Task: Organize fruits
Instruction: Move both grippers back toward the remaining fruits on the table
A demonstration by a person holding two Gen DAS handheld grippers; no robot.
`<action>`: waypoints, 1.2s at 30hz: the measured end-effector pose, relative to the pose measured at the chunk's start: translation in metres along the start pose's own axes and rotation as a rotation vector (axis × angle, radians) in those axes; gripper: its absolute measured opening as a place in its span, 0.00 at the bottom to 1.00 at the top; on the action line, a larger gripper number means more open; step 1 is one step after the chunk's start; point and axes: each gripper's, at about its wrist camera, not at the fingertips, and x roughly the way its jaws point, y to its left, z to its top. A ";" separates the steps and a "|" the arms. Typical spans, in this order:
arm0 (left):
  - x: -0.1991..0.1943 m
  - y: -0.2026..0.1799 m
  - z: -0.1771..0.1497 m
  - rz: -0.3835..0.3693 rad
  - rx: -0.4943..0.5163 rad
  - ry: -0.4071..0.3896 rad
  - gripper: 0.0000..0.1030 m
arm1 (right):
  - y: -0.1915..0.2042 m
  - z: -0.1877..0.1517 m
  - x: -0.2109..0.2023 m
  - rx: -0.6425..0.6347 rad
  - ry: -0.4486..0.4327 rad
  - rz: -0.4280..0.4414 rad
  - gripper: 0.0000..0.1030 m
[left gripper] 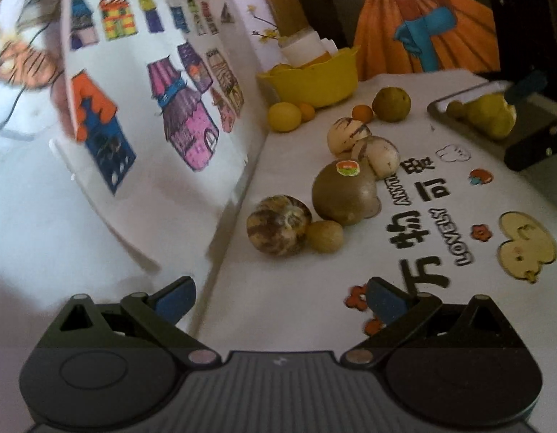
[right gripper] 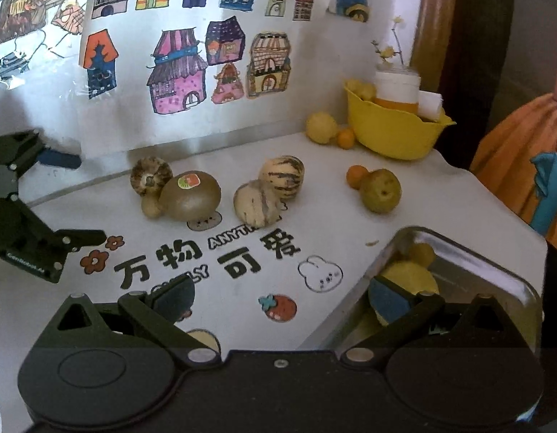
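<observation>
While left tongs [left gripper: 280,301] gape, right tongs [right gripper: 282,301] splayed above tray [right gripper: 502,270]

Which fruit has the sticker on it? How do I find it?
Start at the printed black letters on the white table. Just behind them, left of the two striped melons, sits a big round brown fruit. Only it wears a small colourful sticker.

A brown kiwi [right gripper: 190,195] with a sticker lies between a striped round fruit [right gripper: 150,176] and two striped pale melons [right gripper: 269,195]. A green pear [right gripper: 381,190] touches a small orange [right gripper: 356,176]. A yellow fruit [right gripper: 410,276], possibly a pear, sits in the metal tray [right gripper: 494,270].
</observation>
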 end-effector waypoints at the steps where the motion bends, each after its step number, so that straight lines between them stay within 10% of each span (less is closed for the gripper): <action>1: 0.002 0.000 0.002 0.006 0.014 0.000 0.99 | 0.000 0.001 0.003 -0.005 0.004 0.003 0.99; 36: 0.050 -0.023 0.037 0.100 0.437 0.082 0.98 | -0.015 0.029 0.062 0.049 0.024 0.145 0.94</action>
